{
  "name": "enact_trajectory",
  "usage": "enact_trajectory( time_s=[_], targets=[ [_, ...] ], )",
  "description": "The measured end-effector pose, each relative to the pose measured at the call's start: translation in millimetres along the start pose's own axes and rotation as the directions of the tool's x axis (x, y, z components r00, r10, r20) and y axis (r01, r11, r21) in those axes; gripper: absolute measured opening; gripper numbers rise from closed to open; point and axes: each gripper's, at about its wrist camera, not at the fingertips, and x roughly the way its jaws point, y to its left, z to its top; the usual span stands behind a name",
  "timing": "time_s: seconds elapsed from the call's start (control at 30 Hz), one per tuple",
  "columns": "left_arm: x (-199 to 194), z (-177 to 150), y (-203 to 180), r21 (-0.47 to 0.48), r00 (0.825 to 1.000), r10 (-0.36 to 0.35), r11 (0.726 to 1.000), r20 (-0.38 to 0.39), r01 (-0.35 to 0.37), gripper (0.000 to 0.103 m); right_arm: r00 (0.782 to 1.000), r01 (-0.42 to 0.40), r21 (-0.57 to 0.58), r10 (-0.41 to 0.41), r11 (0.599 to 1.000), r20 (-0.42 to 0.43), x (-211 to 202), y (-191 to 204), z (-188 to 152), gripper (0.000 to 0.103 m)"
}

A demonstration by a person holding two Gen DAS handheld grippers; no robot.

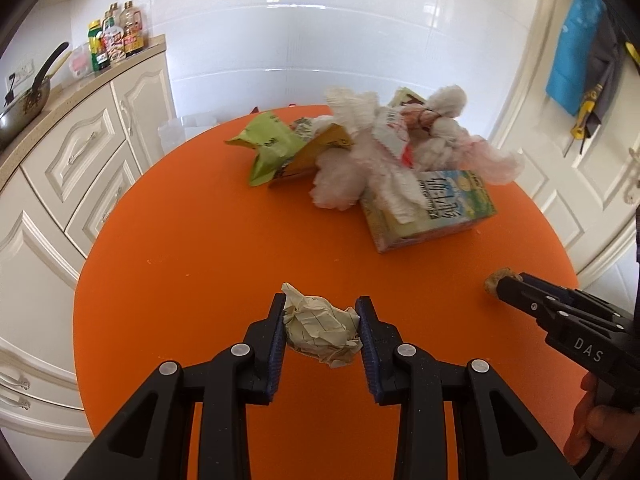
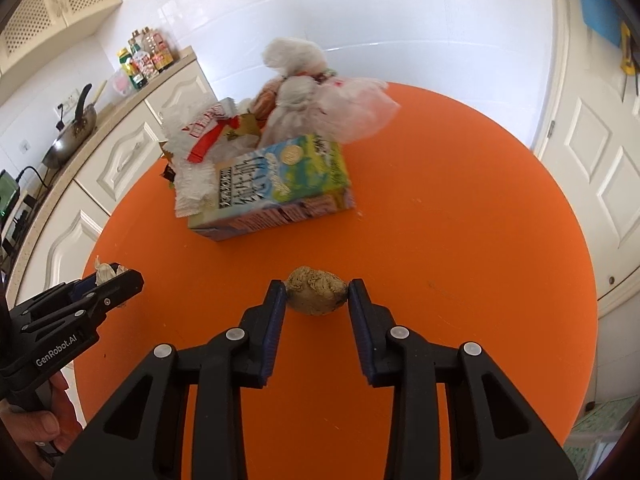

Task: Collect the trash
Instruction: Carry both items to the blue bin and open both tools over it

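Note:
A crumpled ball of pale lined paper [image 1: 320, 330] is pinched between the blue pads of my left gripper [image 1: 322, 312], just above the round orange table [image 1: 180, 240]. My right gripper [image 2: 317, 290] is shut on a brownish-grey crumpled lump [image 2: 318, 290], also held near the tabletop. Each gripper shows in the other's view: the right gripper [image 1: 506, 282] with the lump [image 1: 496, 280] at its tip, the left gripper [image 2: 116, 276] with a bit of paper ball [image 2: 105, 270] sticking out. A pile of trash [image 1: 380, 148] lies at the table's far side: a milk carton [image 1: 436, 208], plastic bags, a green wrapper [image 1: 268, 144].
White cabinets [image 1: 80, 160] with a countertop, a wok [image 1: 24, 104] and sauce bottles [image 1: 116, 36] stand left of the table. A white door [image 1: 580, 168] with a blue cloth [image 1: 572, 64] hanging on it is at the right. A person's hand [image 1: 596, 420] holds the right gripper's handle.

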Motion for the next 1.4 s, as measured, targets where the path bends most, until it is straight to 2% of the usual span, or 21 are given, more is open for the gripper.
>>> enact_trajectory(
  time_s=[0.17,0.47,0.57,0.73,0.87,1.0,1.1,1.17,1.3,1.33,1.4],
  targets=[
    [-8.2,9.7,-30.9,0.043,1.000,-0.024,0.999,0.008,0.023,0.030,1.000,-0.016,0.028,0.015,0.999,0.020,-12.6,-17.4,-5.5,0.033],
    [-22.3,23.8,-95.0,0.156,0.996,-0.082,0.985,0.028,0.077,0.030,0.994,-0.021,0.109,0.009,0.994,0.111,-59.2,-62.6,-10.8,0.033],
    [-22.1,33.7,-129.0,0.207,0.993,-0.112,0.973,0.035,0.102,0.030,0.988,0.001,0.144,-0.023,0.990,0.152,-85.5,-86.0,-15.8,0.033],
    [-24.6,41.4,-203.8,0.334,0.977,-0.213,0.923,0.028,0.192,0.030,0.969,0.080,0.238,-0.132,0.968,0.209,-138.3,-141.6,-30.9,0.033],
    [-13.9,37.7,-274.8,0.432,0.951,-0.309,0.855,-0.023,0.289,0.030,0.942,0.182,0.348,-0.265,0.920,0.208,-176.5,-202.2,-57.1,0.033],
    [7.5,21.9,-346.1,0.502,0.913,-0.382,0.767,-0.145,0.400,0.030,0.918,0.265,0.452,-0.366,0.852,0.151,-194.8,-263.8,-93.1,0.033],
    [32.8,8.1,-390.5,0.528,0.891,-0.386,0.718,-0.240,0.454,0.030,0.909,0.307,0.518,-0.407,0.798,0.089,-194.1,-309.1,-124.8,0.033],
    [57.9,-1.3,-416.3,0.536,0.875,-0.372,0.691,-0.311,0.485,0.030,0.911,0.317,0.562,-0.411,0.764,0.043,-185.6,-340.2,-146.7,0.033],
    [130.3,-20.0,-458.5,0.524,0.837,-0.301,0.670,-0.457,0.526,0.030,0.923,0.320,0.624,-0.383,0.713,-0.036,-156.3,-385.4,-180.2,0.033],
    [148.8,-21.2,-466.1,0.527,0.833,-0.278,0.668,-0.479,0.526,0.030,0.927,0.319,0.638,-0.371,0.701,-0.056,-147.4,-396.0,-187.7,0.033],
    [182.9,-28.6,-482.6,0.511,0.802,-0.244,0.662,-0.545,0.549,0.030,0.936,0.312,0.669,-0.341,0.675,-0.092,-127.4,-415.8,-204.2,0.033]
  ],
)
